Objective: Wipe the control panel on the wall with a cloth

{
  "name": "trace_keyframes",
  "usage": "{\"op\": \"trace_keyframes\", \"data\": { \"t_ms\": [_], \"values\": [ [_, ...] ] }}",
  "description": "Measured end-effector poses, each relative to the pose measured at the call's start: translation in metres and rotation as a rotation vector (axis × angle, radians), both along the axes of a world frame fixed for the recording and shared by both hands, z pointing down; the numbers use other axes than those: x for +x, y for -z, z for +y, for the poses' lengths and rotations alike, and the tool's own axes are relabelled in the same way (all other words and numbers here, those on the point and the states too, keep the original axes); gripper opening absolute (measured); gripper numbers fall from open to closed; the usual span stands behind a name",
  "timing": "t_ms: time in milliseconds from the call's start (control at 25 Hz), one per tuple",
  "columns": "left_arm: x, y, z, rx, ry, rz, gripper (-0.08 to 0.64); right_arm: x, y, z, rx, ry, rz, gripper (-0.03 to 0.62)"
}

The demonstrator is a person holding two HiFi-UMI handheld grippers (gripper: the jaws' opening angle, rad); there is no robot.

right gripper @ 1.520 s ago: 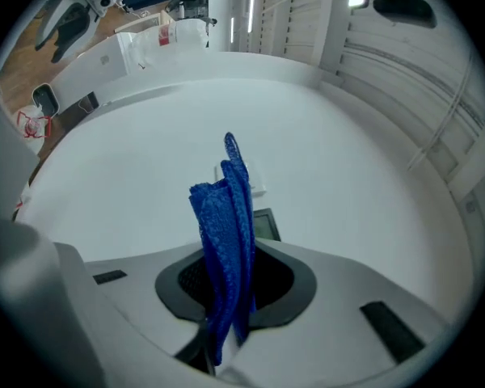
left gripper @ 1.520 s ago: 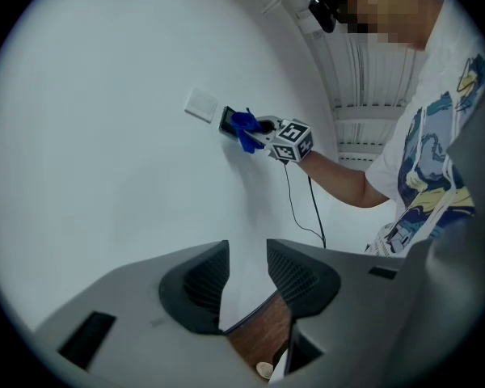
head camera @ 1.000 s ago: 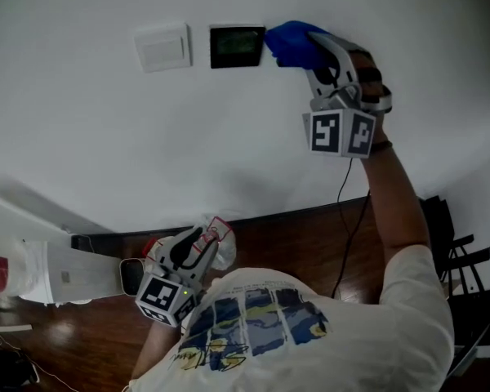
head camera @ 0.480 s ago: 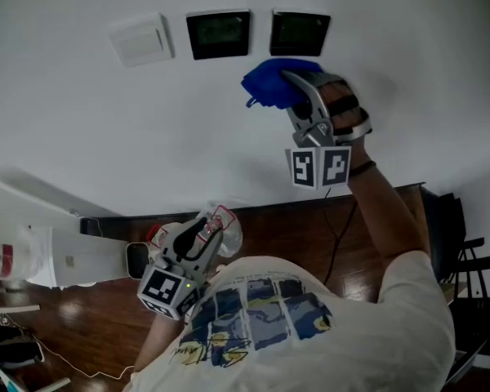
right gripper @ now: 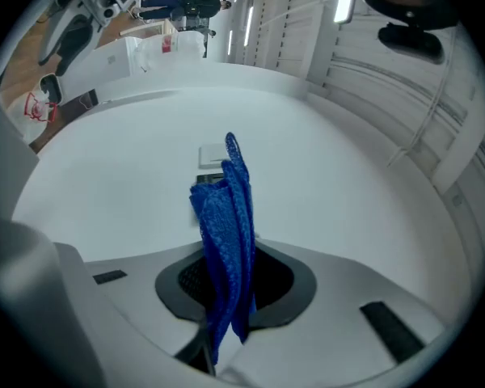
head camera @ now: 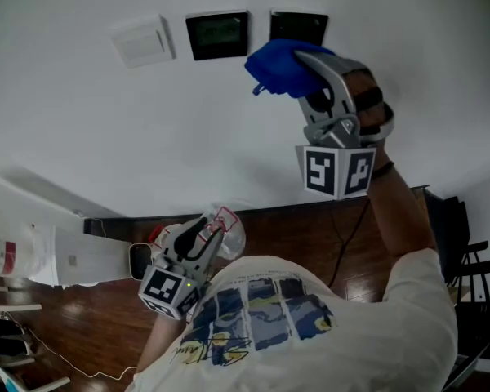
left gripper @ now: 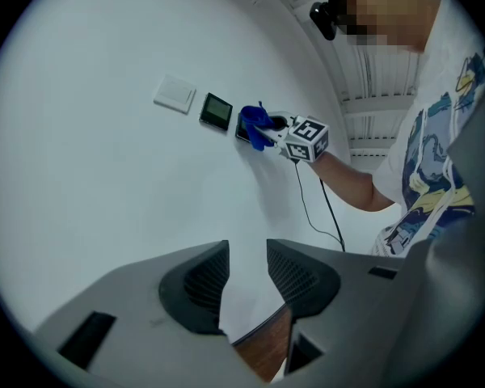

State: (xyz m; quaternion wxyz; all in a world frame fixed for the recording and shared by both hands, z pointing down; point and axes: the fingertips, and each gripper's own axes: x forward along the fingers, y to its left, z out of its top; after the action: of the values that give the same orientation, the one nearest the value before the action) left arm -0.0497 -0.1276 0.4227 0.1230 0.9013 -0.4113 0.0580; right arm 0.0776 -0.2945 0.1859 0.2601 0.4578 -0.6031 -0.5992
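Two dark control panels hang on the white wall beside a white switch plate (head camera: 139, 41). The left panel (head camera: 218, 34) shows in full. My right gripper (head camera: 284, 62) is shut on a folded blue cloth (head camera: 276, 65), which is pressed against the lower part of the right panel (head camera: 298, 24). In the right gripper view the blue cloth (right gripper: 226, 217) stands clamped between the jaws and hides most of the panels. My left gripper (head camera: 215, 233) hangs low by the person's chest, and its jaws (left gripper: 246, 277) are open with nothing between them.
A black cable (head camera: 349, 219) runs down the wall to the dark wooden floor (head camera: 310, 235). A white unit with a red label (head camera: 57, 264) stands at the lower left. A clear wrapper with red print (head camera: 224, 227) shows beside the left gripper. Dark chairs (head camera: 465, 260) stand at the right.
The right gripper dropped with the cloth from the right panel to just below it, then rose back onto the panel's lower part. The left gripper has stayed low.
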Motion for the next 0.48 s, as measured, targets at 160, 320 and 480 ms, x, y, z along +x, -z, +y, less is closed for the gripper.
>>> {"op": "trace_keyframes", "data": {
  "t_ms": [160,320,480],
  "values": [
    [-0.001,0.004,0.003,0.012,-0.011,-0.007,0.147,0.013,0.043,-0.015,0.033,-0.058,-0.012,0.083],
    [0.007,0.004,0.005,0.007,-0.027,0.001,0.147,0.015,0.042,-0.028,0.009,-0.084,0.022,0.083],
    [0.004,0.001,0.011,-0.007,-0.020,0.005,0.147,0.016,0.013,-0.029,-0.024,-0.089,0.043,0.083]
  ]
}}
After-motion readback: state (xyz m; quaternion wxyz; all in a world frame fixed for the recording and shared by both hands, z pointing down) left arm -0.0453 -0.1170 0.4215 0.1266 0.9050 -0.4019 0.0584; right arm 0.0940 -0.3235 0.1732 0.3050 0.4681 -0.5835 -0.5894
